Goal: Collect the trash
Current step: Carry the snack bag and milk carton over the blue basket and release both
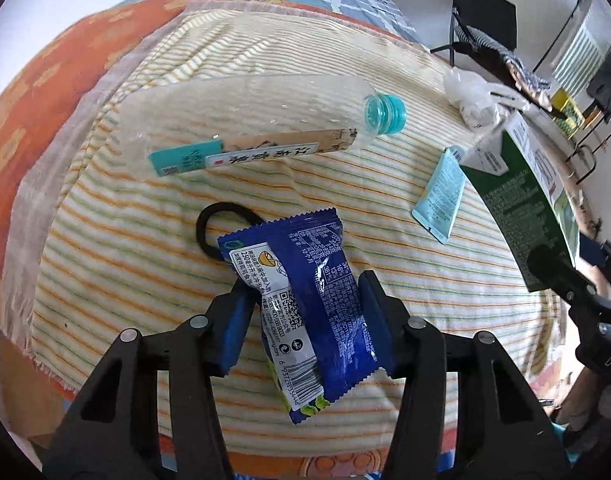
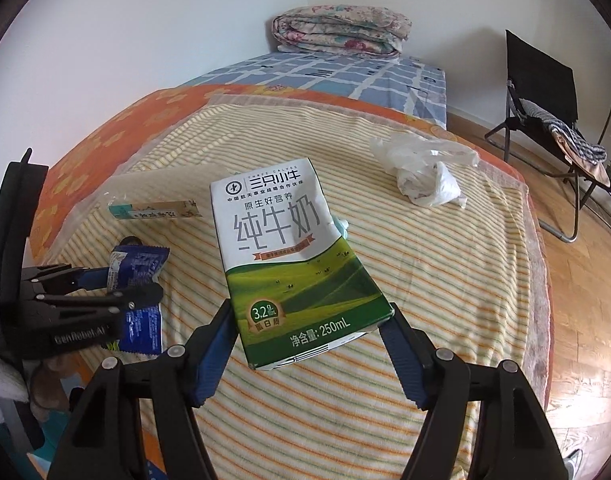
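Two grips: your left gripper [image 1: 305,312] jaws pinched the blue snack wrapper [image 1: 305,300]; your right gripper [image 2: 305,344] jaws clasped the milk carton [image 2: 293,260].

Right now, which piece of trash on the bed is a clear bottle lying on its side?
The clear plastic bottle with the teal cap, lying beyond the blue snack wrapper. The milk carton and light-blue sachet are opaque.

home bedroom: bed [image 2: 345,76] with striped blanket [image 2: 425,280], folded quilt [image 2: 341,32] top centre against white wall, folding chair [image 2: 545,92] on wood floor [image 2: 585,320] at right
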A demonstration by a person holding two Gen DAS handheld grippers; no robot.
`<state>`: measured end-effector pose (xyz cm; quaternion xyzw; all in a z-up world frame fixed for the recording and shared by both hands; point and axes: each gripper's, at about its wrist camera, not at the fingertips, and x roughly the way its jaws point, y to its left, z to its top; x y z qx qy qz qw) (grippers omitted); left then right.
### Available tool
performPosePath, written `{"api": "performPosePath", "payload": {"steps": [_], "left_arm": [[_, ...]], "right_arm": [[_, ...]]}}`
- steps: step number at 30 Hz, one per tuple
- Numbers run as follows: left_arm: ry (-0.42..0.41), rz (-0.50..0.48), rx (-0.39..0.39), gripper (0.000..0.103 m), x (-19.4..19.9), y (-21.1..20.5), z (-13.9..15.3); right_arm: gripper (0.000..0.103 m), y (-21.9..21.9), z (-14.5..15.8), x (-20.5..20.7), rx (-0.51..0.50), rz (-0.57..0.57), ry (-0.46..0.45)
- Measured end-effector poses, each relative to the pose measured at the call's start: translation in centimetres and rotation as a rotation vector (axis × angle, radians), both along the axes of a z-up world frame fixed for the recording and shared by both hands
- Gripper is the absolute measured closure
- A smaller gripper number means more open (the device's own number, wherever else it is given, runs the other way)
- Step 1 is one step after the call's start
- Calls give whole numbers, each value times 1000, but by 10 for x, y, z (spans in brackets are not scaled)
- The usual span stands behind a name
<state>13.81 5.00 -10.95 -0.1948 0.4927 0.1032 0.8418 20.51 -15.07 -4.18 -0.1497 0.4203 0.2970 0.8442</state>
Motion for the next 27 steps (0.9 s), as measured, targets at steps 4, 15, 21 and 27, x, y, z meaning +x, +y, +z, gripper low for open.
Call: {"api": "performPosePath", "payload": {"steps": [4, 15, 21, 27], "left_arm": [[-22, -20, -78, 50, -12, 5, 11], [-123, -114, -38, 50, -63, 4, 59], [-136, -157, -17, 50, -93, 5, 64], [-117, -212, -22, 50, -116, -2, 56]], "right_arm": [[30, -5, 8, -8, 25, 0, 4], [30, -17, 32, -55, 64, 20, 10], [30, -29, 33, -88, 78, 24, 44], [30, -41, 26, -124, 80, 37, 95]]}}
